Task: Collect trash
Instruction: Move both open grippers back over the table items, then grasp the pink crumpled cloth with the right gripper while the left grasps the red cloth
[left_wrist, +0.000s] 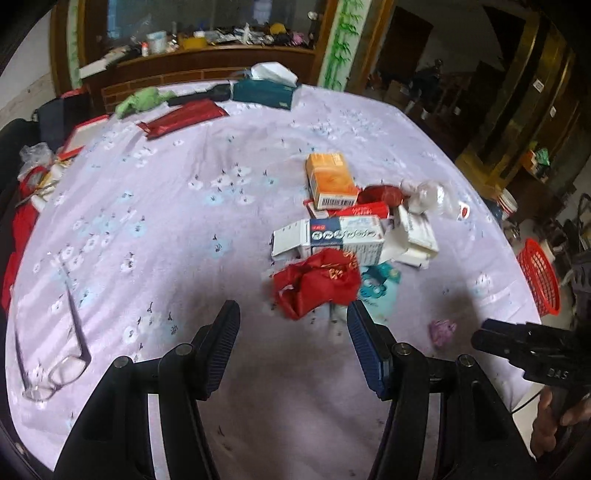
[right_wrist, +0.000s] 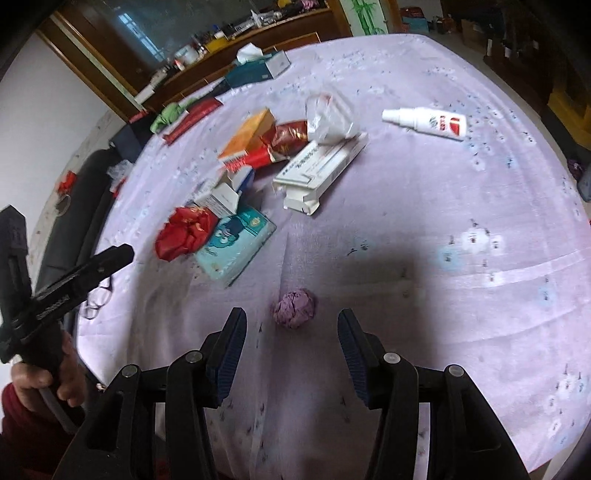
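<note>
A pile of trash lies on the lilac tablecloth: a crumpled red bag, an orange box, white cartons, a teal wipes pack and a clear plastic wad. A small purple paper ball sits apart, nearer the table edge. My right gripper is open, its fingers flanking the ball just short of it. My left gripper is open above the cloth, just before the red bag.
A white spray bottle lies to the right of the pile. Glasses rest at the left edge. A red basket stands beyond the table's right side. A tissue box, green cloth and red packets line the far edge.
</note>
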